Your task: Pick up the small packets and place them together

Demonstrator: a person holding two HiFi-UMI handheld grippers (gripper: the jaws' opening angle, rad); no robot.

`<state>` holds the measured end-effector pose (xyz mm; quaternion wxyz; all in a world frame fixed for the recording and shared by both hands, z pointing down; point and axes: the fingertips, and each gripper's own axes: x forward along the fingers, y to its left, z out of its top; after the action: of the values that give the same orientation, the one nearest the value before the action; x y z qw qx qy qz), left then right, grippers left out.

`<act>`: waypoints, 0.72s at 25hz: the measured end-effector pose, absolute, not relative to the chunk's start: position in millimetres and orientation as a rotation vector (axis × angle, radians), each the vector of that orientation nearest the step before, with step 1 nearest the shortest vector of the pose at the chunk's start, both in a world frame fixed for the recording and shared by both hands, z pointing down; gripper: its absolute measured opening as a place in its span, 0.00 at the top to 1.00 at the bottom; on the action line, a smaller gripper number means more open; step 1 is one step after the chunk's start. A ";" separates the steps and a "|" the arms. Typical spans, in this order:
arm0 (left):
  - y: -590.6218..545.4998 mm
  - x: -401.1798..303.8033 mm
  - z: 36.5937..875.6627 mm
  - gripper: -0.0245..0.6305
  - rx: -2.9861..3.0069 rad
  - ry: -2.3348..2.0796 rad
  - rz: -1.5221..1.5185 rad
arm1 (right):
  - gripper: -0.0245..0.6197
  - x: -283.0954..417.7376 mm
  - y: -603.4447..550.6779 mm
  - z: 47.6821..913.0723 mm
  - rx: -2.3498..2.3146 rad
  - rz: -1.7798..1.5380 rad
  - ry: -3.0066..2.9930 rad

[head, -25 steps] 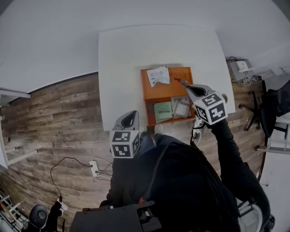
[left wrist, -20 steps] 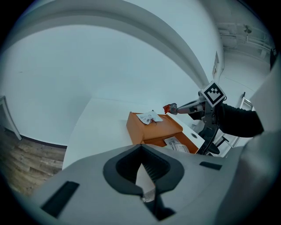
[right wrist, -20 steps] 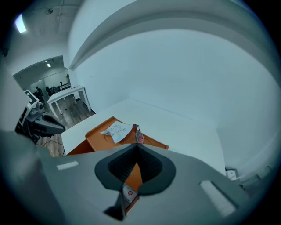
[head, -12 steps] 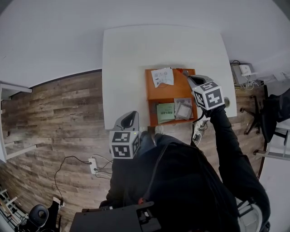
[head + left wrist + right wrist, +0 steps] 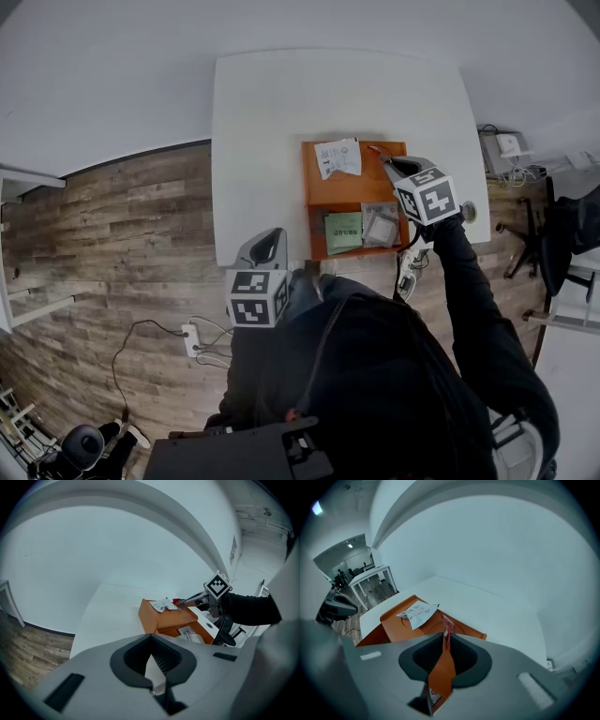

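On white table (image 5: 281, 122), orange tray (image 5: 352, 190). Over its far right part, nearer the far edge than a second ago: right gripper (image 5: 445, 638), jaws just eased slightly apart, red packet (image 5: 447, 623) upright between the tips, near white packet (image 5: 417, 612). Red packet's lower end hidden. Left gripper (image 5: 151, 654) closed, empty.

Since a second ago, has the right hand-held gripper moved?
Yes. The right hand-held gripper shifted toward the far edge of the orange tray; its jaws have just been opening, a red sachet between them.
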<state>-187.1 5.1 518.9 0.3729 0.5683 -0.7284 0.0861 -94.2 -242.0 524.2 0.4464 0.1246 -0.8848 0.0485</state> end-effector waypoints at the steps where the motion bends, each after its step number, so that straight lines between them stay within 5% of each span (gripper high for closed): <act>1: 5.0 -187.0 519.1 0.96 1.457 -1.865 0.221 | 0.87 -94.3 -240.4 525.4 0.295 0.122 -2.187; 7: 3.9 -186.1 520.3 0.96 1.466 -1.856 0.226 | 0.77 -89.4 -240.3 522.1 0.283 0.116 -2.191; 18: -7.9 -175.2 517.7 0.96 1.526 -1.828 0.240 | 0.76 -64.1 -239.7 477.5 0.350 0.067 -2.270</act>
<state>-175.2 -7.9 517.7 0.3655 0.5937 -0.7108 0.0935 -64.1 -239.7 477.5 0.4096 0.1389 -0.9013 0.0265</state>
